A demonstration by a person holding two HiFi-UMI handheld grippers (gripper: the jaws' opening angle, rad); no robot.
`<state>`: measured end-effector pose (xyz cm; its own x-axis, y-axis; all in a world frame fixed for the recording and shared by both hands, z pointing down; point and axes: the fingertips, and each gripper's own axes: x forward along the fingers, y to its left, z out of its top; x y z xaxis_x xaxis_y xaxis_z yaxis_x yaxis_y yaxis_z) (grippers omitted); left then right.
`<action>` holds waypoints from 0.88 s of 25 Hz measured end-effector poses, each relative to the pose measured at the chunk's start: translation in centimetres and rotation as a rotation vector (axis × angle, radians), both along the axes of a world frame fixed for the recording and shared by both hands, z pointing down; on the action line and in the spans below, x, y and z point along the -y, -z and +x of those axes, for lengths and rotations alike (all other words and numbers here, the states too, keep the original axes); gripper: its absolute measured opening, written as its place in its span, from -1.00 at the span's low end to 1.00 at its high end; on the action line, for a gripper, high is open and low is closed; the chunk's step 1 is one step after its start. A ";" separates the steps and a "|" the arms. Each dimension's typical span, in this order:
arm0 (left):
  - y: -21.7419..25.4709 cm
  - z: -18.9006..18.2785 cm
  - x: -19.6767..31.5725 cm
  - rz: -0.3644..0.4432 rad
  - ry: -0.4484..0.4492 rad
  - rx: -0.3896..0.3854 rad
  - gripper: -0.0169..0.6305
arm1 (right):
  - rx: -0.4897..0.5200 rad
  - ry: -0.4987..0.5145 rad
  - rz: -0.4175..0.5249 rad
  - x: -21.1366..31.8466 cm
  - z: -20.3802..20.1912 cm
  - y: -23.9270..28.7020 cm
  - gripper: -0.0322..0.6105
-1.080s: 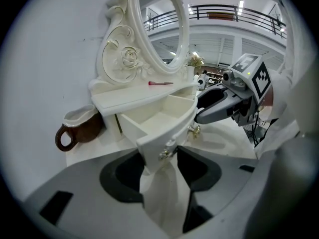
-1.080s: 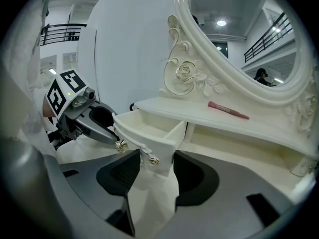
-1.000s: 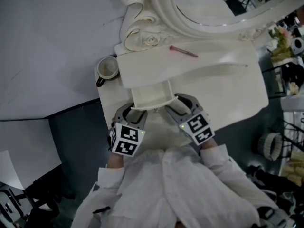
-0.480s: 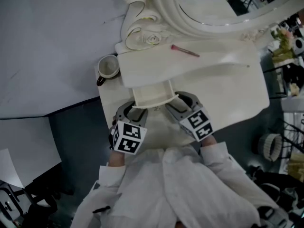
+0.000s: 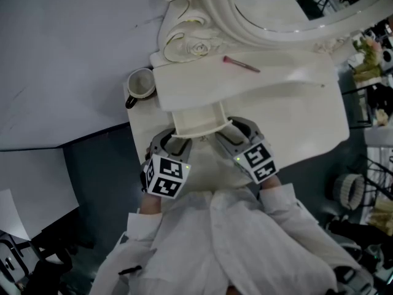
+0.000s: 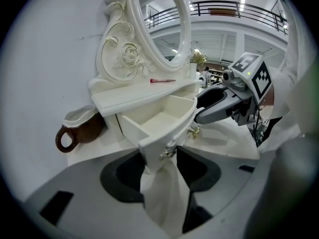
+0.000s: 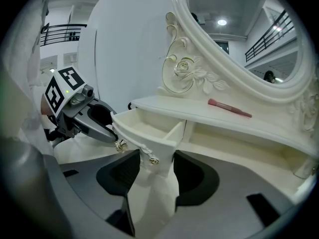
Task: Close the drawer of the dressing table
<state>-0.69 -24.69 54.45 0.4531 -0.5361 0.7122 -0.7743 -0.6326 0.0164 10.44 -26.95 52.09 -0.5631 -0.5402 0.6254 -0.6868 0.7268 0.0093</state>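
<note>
The cream dressing table (image 5: pixel 307 112) has its small drawer (image 5: pixel 198 120) pulled out toward me, empty inside. My left gripper (image 5: pixel 170 142) is open at the drawer's left front corner, and in the left gripper view that corner (image 6: pixel 158 151) stands between the jaws (image 6: pixel 162 159). My right gripper (image 5: pixel 231 134) is open at the right front corner, which lies between its jaws (image 7: pixel 149 166) in the right gripper view, next to a gold knob (image 7: pixel 154 160). Each gripper also shows in the other's view: the right gripper (image 6: pixel 202 111), the left gripper (image 7: pixel 107 128).
A brown and white cup (image 5: pixel 140 86) stands on the table's left end beside the drawer. A pink brush (image 5: pixel 241 64) lies on the upper shelf below the oval mirror (image 5: pixel 270 14). Carved roses (image 5: pixel 195 47) rise at the mirror's left. Dark floor lies to the left.
</note>
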 end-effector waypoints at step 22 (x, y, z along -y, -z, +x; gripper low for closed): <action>1.0 -0.3 0.9 0.045 0.014 0.009 -0.33 | 0.005 -0.011 0.068 1.2 -0.2 0.9 -0.26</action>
<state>-1.00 -25.63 53.44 0.4393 -0.5740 0.6911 -0.7829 -0.6218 -0.0188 10.26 -28.10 51.15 -0.5600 -0.5871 0.5846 -0.6946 0.7173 0.0551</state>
